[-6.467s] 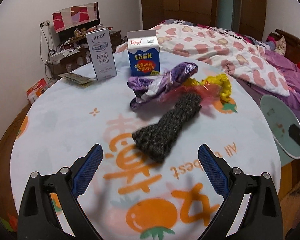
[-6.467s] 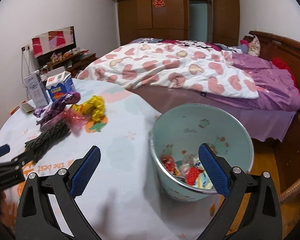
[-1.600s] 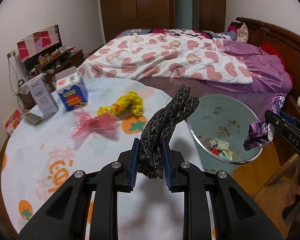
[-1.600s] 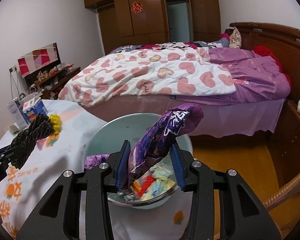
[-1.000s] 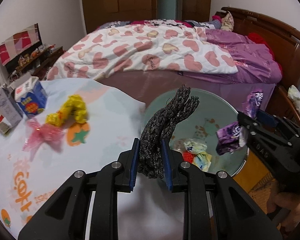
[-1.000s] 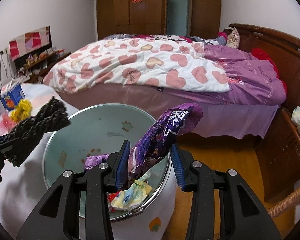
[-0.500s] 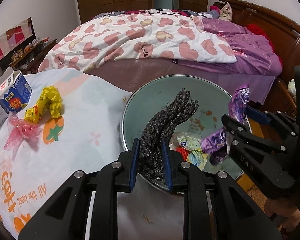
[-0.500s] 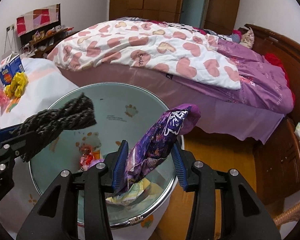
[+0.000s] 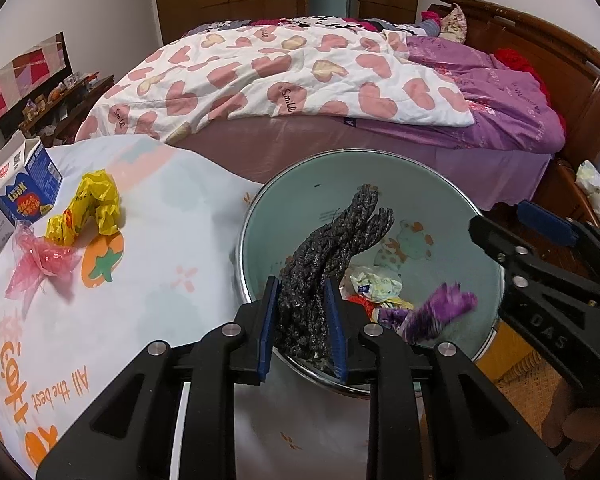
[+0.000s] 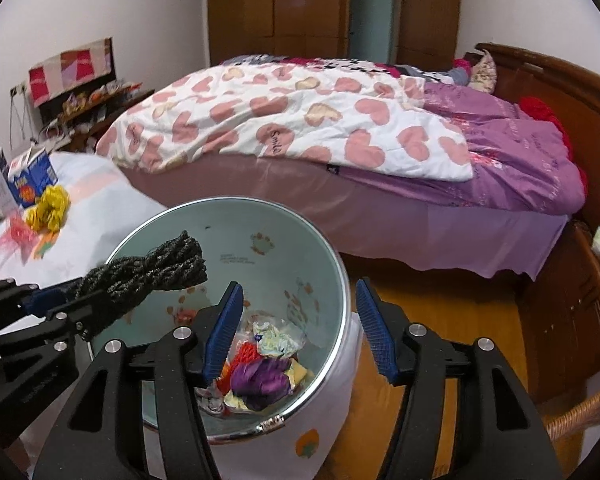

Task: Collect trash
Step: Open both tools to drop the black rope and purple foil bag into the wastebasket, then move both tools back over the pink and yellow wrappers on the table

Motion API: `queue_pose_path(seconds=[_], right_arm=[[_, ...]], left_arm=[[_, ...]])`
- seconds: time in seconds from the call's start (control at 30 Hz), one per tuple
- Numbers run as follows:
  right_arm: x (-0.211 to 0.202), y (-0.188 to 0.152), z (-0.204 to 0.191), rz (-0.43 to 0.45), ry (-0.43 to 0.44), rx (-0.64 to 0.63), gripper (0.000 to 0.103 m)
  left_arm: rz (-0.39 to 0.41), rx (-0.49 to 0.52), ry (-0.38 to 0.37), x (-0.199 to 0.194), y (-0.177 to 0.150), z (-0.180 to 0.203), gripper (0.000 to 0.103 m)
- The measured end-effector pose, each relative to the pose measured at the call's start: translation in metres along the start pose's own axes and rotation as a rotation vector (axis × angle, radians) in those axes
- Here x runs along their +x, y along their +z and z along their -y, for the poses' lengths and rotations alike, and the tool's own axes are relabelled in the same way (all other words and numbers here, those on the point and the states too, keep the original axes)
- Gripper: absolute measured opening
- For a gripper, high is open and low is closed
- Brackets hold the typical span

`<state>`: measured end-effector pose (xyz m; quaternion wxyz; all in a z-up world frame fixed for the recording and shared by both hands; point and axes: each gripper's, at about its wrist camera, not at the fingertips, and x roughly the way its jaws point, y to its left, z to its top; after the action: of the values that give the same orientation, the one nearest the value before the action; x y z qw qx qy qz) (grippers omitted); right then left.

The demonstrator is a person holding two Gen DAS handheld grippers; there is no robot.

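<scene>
A pale green trash bin [image 9: 250, 216] with a metal rim stands beside the table and holds several crumpled wrappers. My left gripper [image 9: 302, 320] is shut on a dark grey braided cord [image 9: 340, 240], which sticks up over the bin's near rim. The same cord [image 10: 156, 268] shows from the side in the right wrist view, above the bin [image 10: 342, 280]. My right gripper [image 10: 300, 328] hangs over the bin's right side; its jaws are opening and nothing is between them. A purple wrapper [image 10: 260, 378] lies on the trash inside; in the left wrist view this purple wrapper [image 9: 440, 312] is a blur.
On the table's white cloth [image 9: 148, 272] with orange prints lie a yellow wrapper [image 9: 88, 208] and a pink wrapper [image 9: 40, 256], with a blue carton [image 9: 28, 188] behind them. A bed [image 9: 300, 64] runs behind the bin. Wooden floor [image 10: 440, 296] lies to the right.
The right jaws have spread and the purple wrapper has dropped from them into the bin. The left gripper with the cord has come over the bin's rim.
</scene>
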<state>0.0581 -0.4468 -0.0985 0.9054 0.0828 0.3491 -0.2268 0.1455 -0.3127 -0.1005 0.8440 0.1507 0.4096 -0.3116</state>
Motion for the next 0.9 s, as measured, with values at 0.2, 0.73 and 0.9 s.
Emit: queue_pose_path(seconds=[0.2,0.73,0.9], right_arm=[[-0.009,-0.004,0.010,0.009,-0.010,0.050,0.058],[-0.029,-0.017,0.029,0.032,-0.022,0.199,0.079],[-0.040,-0.020,0.022,0.072,-0.075,0.191,0.088]], left_arm=[[-0.002,-0.001,-0.007,-0.002,-0.001,0.003,0.025],[0.018,-0.012,0.037,-0.019,-0.004,0.005,0.079],[0.028,-0.015,0.061,-0.026,-0.006,0.001,0.085]])
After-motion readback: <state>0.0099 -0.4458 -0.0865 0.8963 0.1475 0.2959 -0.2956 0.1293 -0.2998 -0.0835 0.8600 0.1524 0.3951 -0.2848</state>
